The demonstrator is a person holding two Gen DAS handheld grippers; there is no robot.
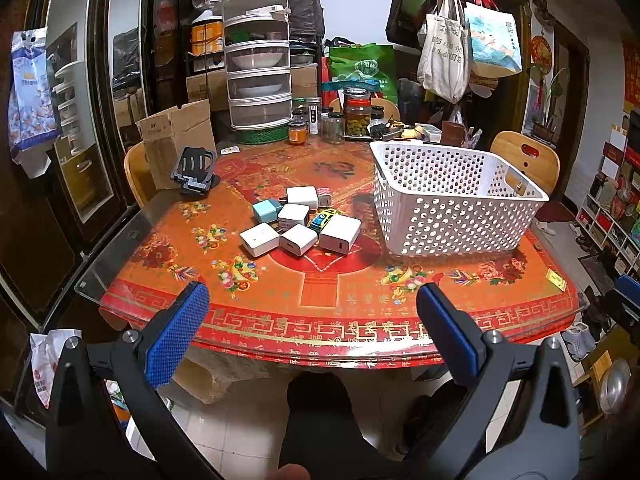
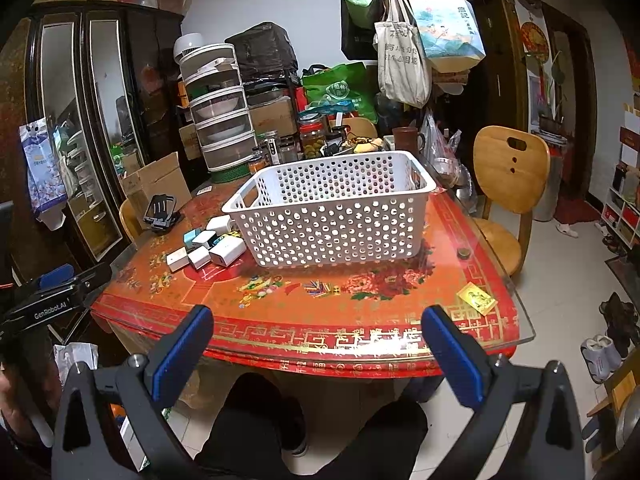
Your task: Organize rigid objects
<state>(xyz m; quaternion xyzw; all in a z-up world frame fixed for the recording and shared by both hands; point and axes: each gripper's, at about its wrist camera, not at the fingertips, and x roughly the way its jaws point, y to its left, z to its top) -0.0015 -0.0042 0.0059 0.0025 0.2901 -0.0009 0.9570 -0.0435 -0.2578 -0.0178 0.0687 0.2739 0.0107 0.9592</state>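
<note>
The bench (image 1: pixel 280 292) is covered with a red and orange cloth with flower pattern under a clear glass sheet, and it fills the middle of both views. The room around it is crowded: a dark cabinet with mirror doors (image 2: pixel 80 120) at the left, cloth bags on a coat stand (image 1: pixel 452 40) at the upper right, a wooden chair (image 2: pixel 508 184) at the right, and pale tiles on the floor.

At the back of the bench stand a white stacked food cover with bowls inside (image 1: pixel 258 64), several glass jars (image 1: pixel 357 114) and an open cardboard box (image 1: pixel 176 140).

The small white cube chargers (image 1: pixel 300 224) lie in a loose heap at the center of the left wrist view, touching one another, with one teal cube (image 1: pixel 266 210) and a small yellow-green toy car (image 1: pixel 326 218) between them. Two front chargers turn their port faces toward the camera. The car's long axis runs from lower left to upper right.

The white perforated plastic basket (image 1: pixel 452 208) stands just right of the heap. Its long axis goes away to the right in the left wrist view. I cannot see anything inside it.

The left tongs (image 1: pixel 312 320) and the right tongs (image 2: pixel 316 344) are both released, spread wide with blue pads, hanging before the near edge of the bench and grasping nothing.
</note>
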